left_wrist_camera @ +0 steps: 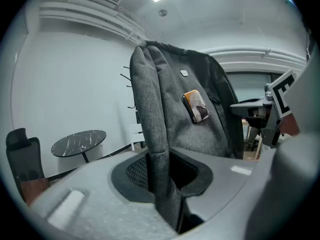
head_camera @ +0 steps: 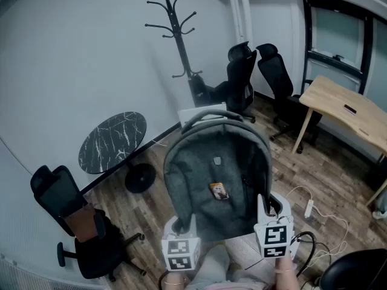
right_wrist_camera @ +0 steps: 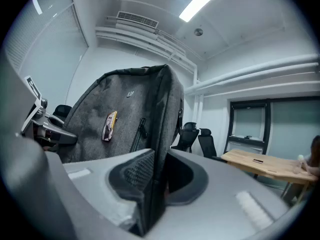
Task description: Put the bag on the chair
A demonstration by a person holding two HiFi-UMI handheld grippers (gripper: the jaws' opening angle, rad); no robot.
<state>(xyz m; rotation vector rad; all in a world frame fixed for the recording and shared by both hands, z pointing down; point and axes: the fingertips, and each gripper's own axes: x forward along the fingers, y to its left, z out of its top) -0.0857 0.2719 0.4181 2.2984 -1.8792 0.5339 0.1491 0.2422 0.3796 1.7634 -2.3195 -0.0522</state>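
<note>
A grey fabric backpack [head_camera: 214, 174] with a small orange tag hangs in the air in front of me, held up by both grippers at its lower corners. My left gripper [head_camera: 179, 229] is shut on the bag's left edge [left_wrist_camera: 152, 134], a fold of grey cloth pinched between the jaws. My right gripper [head_camera: 270, 213] is shut on the bag's right edge [right_wrist_camera: 160, 149]. A black office chair [head_camera: 72, 222] with a brown seat stands at the lower left of the head view. Two more black chairs [head_camera: 242, 80] stand at the back by the wall.
A round black marble side table [head_camera: 113, 141] stands left of the bag. A black coat stand [head_camera: 178, 35] is against the far wall. A wooden desk [head_camera: 347, 113] fills the right side. White cables and a power strip [head_camera: 308, 207] lie on the wood floor at right.
</note>
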